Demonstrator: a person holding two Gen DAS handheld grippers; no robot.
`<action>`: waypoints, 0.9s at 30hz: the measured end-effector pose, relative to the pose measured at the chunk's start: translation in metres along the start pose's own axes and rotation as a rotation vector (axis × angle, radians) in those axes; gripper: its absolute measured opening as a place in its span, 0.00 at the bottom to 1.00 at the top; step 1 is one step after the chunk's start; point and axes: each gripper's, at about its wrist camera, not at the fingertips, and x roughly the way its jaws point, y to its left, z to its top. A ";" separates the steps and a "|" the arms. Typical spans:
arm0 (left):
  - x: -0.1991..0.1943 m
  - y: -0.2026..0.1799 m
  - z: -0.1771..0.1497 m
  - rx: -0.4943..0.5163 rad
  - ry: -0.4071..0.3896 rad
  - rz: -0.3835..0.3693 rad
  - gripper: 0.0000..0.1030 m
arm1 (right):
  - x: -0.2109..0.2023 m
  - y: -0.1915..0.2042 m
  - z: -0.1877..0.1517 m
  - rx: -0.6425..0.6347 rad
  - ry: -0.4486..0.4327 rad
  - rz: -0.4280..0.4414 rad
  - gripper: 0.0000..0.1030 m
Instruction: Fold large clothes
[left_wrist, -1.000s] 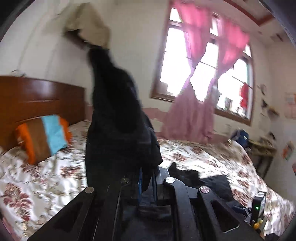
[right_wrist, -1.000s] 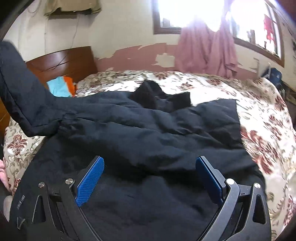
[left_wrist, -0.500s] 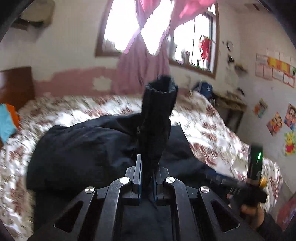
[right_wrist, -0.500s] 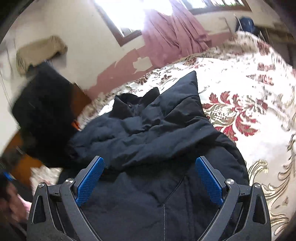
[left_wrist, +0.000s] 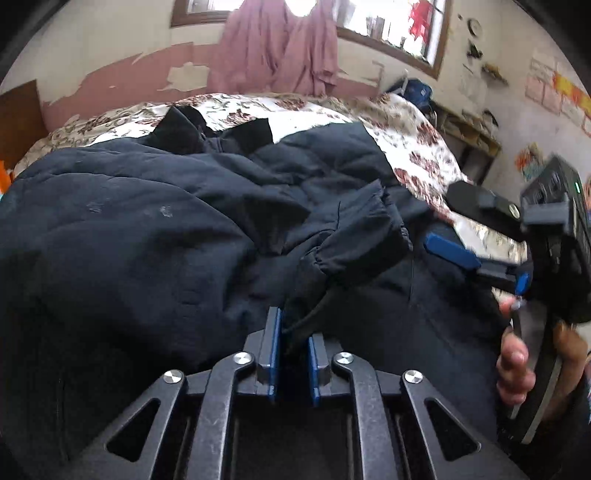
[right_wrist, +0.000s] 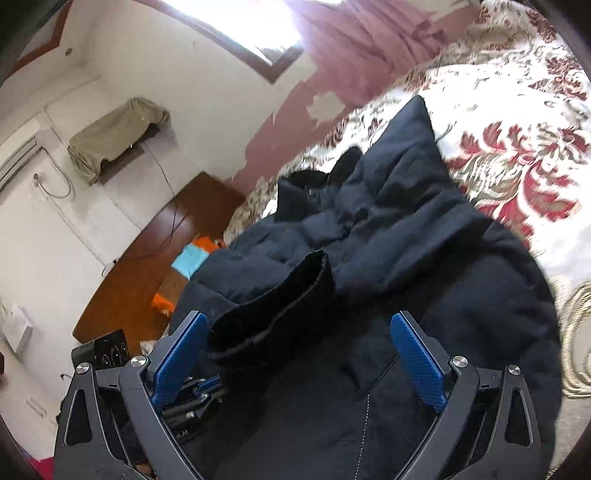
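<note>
Nearest, the left gripper (left_wrist: 292, 347) points steeply down at a dark padded jacket (left_wrist: 147, 221). Its blue pads stand a narrow gap apart, having just been opening, and a fold of the sleeve (left_wrist: 354, 236) lies between them; whether the pads press it I cannot tell. The sleeve runs up and away from the jaws, its cuff resting on the jacket's body.

To the right in that view, a hand (left_wrist: 517, 365) grips the handle of the right gripper (right_wrist: 299, 358), which is tilted and rolled to one side. From its own camera its jaws stand wide apart over the jacket front, holding nothing. The cuff (right_wrist: 273, 299) lies between them, just beside the left pad, and the left gripper's fingers show below it.

The jacket is spread across a bed (right_wrist: 517, 155) with a floral cover. Its far hem ends short of the bed's far edge, and bare cover shows to the right of it. Beyond, a wooden headboard (right_wrist: 159, 251) stands on the left, with an orange and blue pillow (right_wrist: 192, 258) before it. Pink curtains (left_wrist: 280, 48) hang at the far wall.
</note>
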 end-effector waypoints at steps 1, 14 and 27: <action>-0.002 0.000 -0.002 0.009 0.006 -0.013 0.20 | 0.004 0.000 -0.001 -0.004 0.010 0.005 0.95; -0.052 0.003 -0.032 -0.029 -0.068 -0.077 0.82 | 0.030 0.002 -0.013 -0.064 0.081 -0.085 0.95; -0.123 0.126 -0.056 -0.252 -0.146 0.241 0.84 | 0.031 0.041 -0.025 -0.239 0.067 -0.181 0.09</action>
